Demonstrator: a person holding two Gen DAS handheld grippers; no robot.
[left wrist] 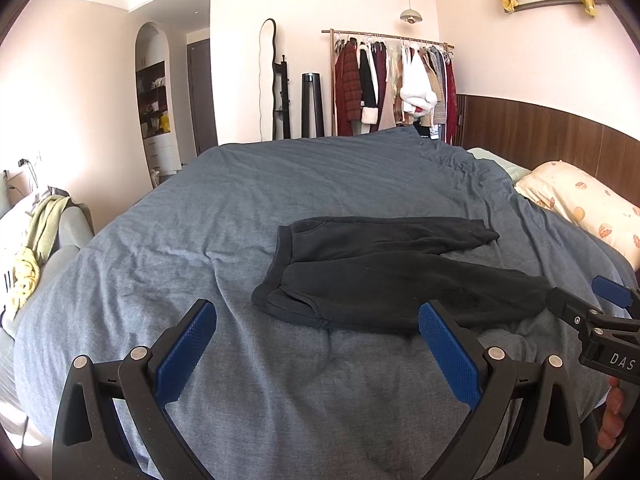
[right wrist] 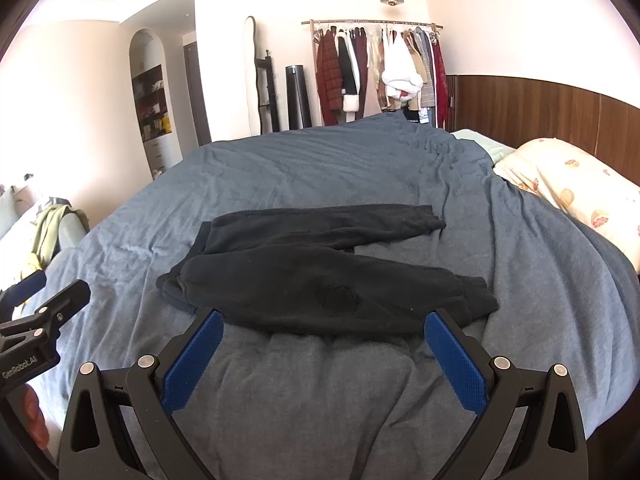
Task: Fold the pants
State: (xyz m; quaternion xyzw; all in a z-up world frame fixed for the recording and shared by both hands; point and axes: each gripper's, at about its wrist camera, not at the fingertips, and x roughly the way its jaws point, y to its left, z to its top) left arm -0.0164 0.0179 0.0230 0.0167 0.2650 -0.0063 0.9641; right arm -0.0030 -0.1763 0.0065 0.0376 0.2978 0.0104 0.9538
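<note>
Black sweatpants [left wrist: 380,276] lie flat on the blue-grey bedspread [left wrist: 200,240], waistband to the left, both legs running right and spread apart. My left gripper [left wrist: 318,320] is open and empty, hovering just before the pants' near edge, below the waistband end. My right gripper [right wrist: 324,328] is open and empty, just before the near leg of the pants [right wrist: 320,280]. The right gripper also shows at the right edge of the left wrist view [left wrist: 580,304]; the left gripper shows at the left edge of the right wrist view [right wrist: 44,292].
A floral pillow [right wrist: 572,192] lies at the bed's right by a wooden headboard [right wrist: 540,108]. A clothes rack [right wrist: 376,68], a mirror and a dark stand stand beyond the bed. A chair with green and yellow cloth [left wrist: 36,240] is at the left.
</note>
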